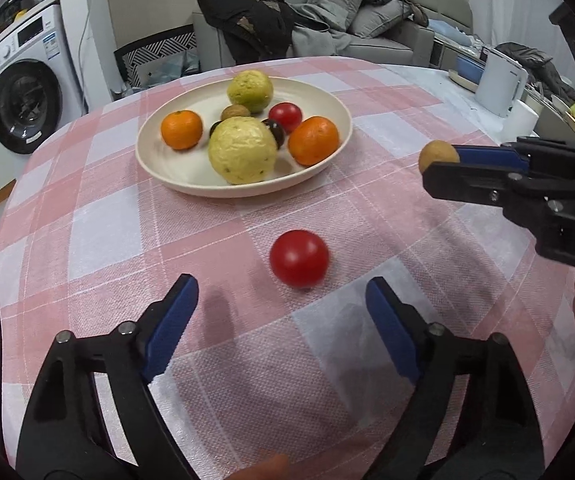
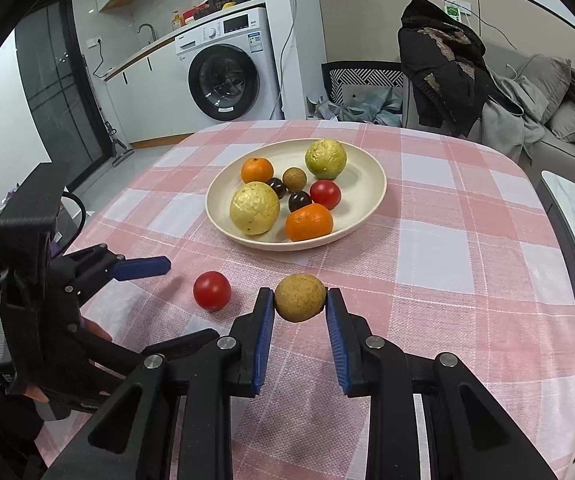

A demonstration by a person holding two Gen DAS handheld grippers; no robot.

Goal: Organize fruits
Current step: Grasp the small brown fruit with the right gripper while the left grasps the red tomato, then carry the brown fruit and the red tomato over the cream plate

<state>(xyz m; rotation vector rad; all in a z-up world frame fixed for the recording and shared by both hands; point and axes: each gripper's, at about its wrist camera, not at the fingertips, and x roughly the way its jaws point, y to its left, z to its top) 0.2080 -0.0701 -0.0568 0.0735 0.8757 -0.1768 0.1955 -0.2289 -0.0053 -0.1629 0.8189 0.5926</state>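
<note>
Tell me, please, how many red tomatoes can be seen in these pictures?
2. One tomato lies on the plate among the other fruit; the other tomato sits on the tablecloth nearer the grippers. More could be hidden behind larger fruit.

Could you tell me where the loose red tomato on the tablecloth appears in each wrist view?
Left wrist: tomato at lower centre, just ahead of the open jaws.
Right wrist: tomato at lower left, beside the held brown fruit.
Shared landmark: cream plate behind it.

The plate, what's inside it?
On the plate: two oranges, two yellow-green bumpy fruits, a tomato, a brown ball and two dark fruits. Anything behind the big fruits is hidden.
</note>
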